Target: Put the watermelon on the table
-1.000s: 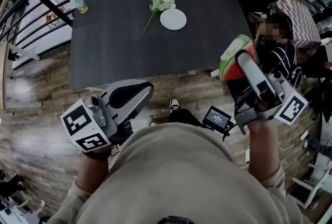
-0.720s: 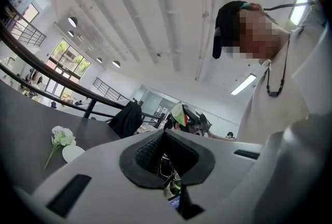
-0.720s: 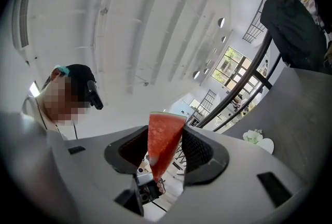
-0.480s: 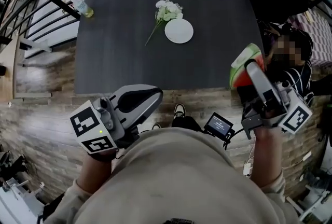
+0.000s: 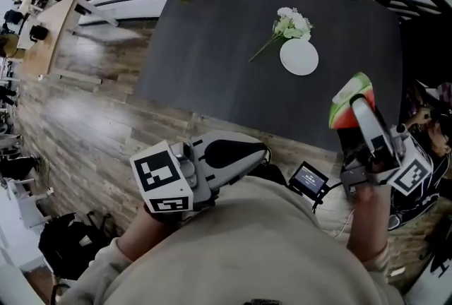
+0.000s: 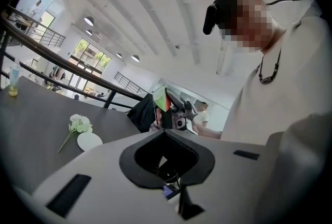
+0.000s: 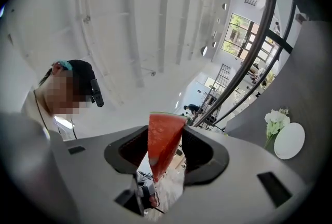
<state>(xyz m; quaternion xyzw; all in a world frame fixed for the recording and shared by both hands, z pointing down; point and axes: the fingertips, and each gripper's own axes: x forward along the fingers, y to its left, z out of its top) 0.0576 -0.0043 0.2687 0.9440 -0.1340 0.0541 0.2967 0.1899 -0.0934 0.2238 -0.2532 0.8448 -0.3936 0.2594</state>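
right gripper view shows your right gripper (image 7: pixel 166 154) clamped on the red, green-rinded watermelon wedge (image 7: pixel 162 137), the jaws pressing its flat faces and the point turned back toward the gripper body. in the head view the wedge hangs in the air over the near right part of the dark rectangular table (image 5: pixel 226 35), not yet on it. carry it forward to a bare patch short of the round white plate (image 5: pixel 299 57) and the white flower sprig (image 5: pixel 288 25). lower it until it rests, and only then ease the jaws apart. your left gripper (image 6: pixel 165 132) has its jaws together on nothing, low by your body. how high the wedge hangs above the tabletop is hard to read, and the table's right edge is lost behind the dark railing.
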